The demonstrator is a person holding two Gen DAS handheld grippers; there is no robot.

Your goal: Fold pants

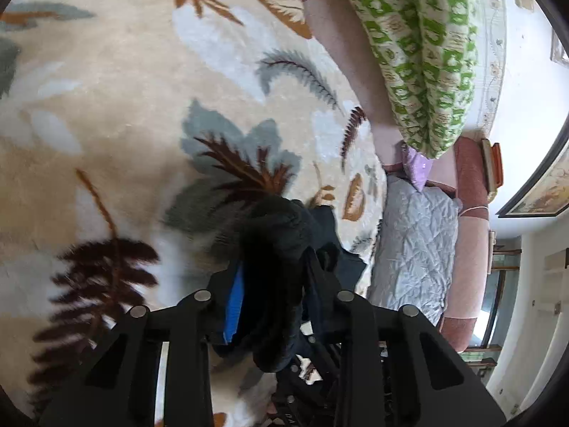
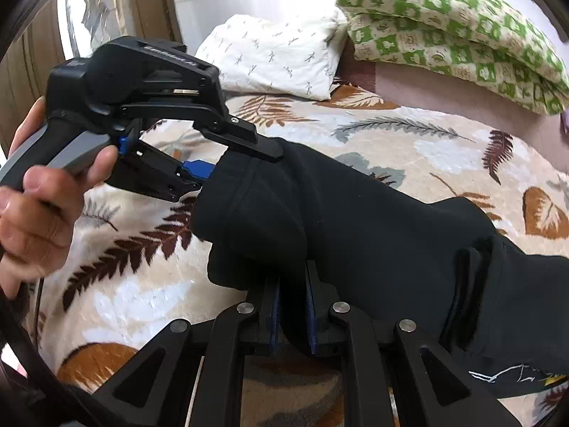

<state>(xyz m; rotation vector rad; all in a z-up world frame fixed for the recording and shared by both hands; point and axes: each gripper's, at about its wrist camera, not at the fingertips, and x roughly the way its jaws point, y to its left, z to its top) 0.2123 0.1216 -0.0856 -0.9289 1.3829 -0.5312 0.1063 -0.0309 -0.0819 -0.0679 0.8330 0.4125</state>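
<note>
1. In the middle of the right wrist view, the black pants (image 2: 355,227) are seen stretched from the centre out to the lower right, lifted a little above the leaf-print blanket (image 2: 142,284).
2. At the bottom centre of that view, the right gripper (image 2: 293,306) is closed on a fold of the pants – cloth is pinched between its blue pads.
3. In the left part of the same view, the left gripper (image 2: 227,167) is held by a hand (image 2: 39,206). Its jaws are set on the edge of the pants, one above the cloth and one below, and the cloth looks gripped.
4. In the lower middle of the left wrist view, the same dark cloth (image 1: 281,249) is bunched between the fingers of the left gripper (image 1: 274,277).
5. The pants look soft, floppy and light. They will likely sag and bend wherever they are not held.
6. A thick seam or hem is best to be held – thin cloth may slip out.
7. In the upper right of the right wrist view, a green quilt (image 2: 462,25) is seen, with a white pillow (image 2: 277,57) beside it.
</note>
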